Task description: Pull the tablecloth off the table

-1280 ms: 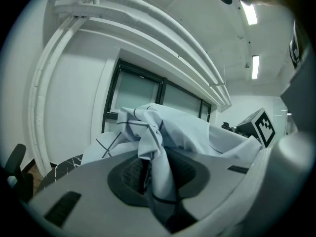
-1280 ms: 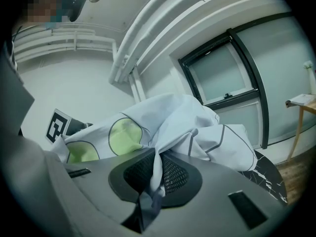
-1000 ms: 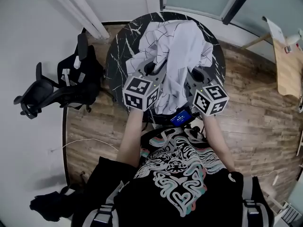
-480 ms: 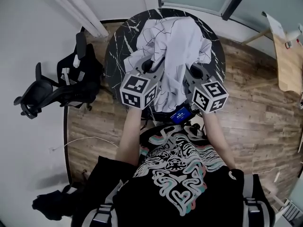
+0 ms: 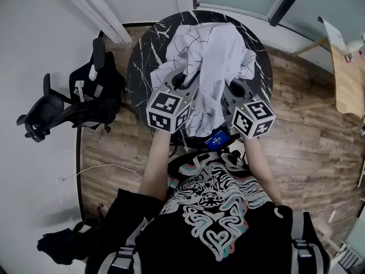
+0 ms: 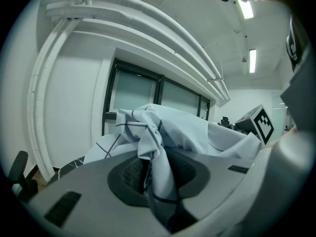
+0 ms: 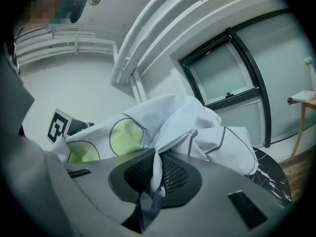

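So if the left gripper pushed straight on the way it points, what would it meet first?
The bunched tablecloth: the left gripper is shut on a fold of it, and the rest is heaped right ahead of the jaws. Past that heap is probably the black marble table, though depth is hard to judge.

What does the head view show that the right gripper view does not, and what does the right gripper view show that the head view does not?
Only the head view: the black office chair beside the table, the person's printed shirt, and the table's whole round top.

Only the right gripper view: the right gripper up close, its fingers shut on a fold of the tablecloth, and green circles printed on the cloth.

Both: the bunched white tablecloth with dark lines, and the dark marble table.
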Demonstrator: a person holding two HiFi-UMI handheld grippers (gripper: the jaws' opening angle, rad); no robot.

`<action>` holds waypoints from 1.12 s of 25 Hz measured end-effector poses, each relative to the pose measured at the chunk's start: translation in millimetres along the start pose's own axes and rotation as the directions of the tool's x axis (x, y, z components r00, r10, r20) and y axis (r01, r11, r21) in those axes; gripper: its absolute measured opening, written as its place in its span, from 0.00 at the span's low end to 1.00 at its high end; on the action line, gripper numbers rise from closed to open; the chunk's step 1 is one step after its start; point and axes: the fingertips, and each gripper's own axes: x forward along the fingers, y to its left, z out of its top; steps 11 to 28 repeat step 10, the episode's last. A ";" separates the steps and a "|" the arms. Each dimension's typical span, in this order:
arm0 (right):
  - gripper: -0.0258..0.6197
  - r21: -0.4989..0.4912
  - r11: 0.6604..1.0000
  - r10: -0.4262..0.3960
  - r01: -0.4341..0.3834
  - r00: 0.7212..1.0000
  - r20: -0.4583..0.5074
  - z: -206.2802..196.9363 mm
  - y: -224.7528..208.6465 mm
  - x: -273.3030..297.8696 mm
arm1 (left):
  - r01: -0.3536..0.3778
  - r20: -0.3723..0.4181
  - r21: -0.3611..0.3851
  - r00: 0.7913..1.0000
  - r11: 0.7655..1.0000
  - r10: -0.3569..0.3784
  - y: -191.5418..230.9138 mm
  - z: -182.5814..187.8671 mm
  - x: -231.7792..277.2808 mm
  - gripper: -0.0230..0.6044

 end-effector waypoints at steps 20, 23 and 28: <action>0.11 0.001 1.000 -0.021 0.021 0.999 -0.028 -8.2 -4.8 5.0 | 0.007 -0.014 -0.034 1.000 0.999 -0.007 6.6 -11.6 5.1 0.18; 0.11 0.001 1.000 -0.021 0.021 0.999 -0.028 -8.2 -4.8 5.0 | 0.007 -0.014 -0.034 1.000 0.999 -0.007 6.6 -11.6 5.1 0.18; 0.11 0.001 1.000 -0.021 0.021 0.999 -0.028 -8.2 -4.8 5.0 | 0.007 -0.014 -0.034 1.000 0.999 -0.007 6.6 -11.6 5.1 0.18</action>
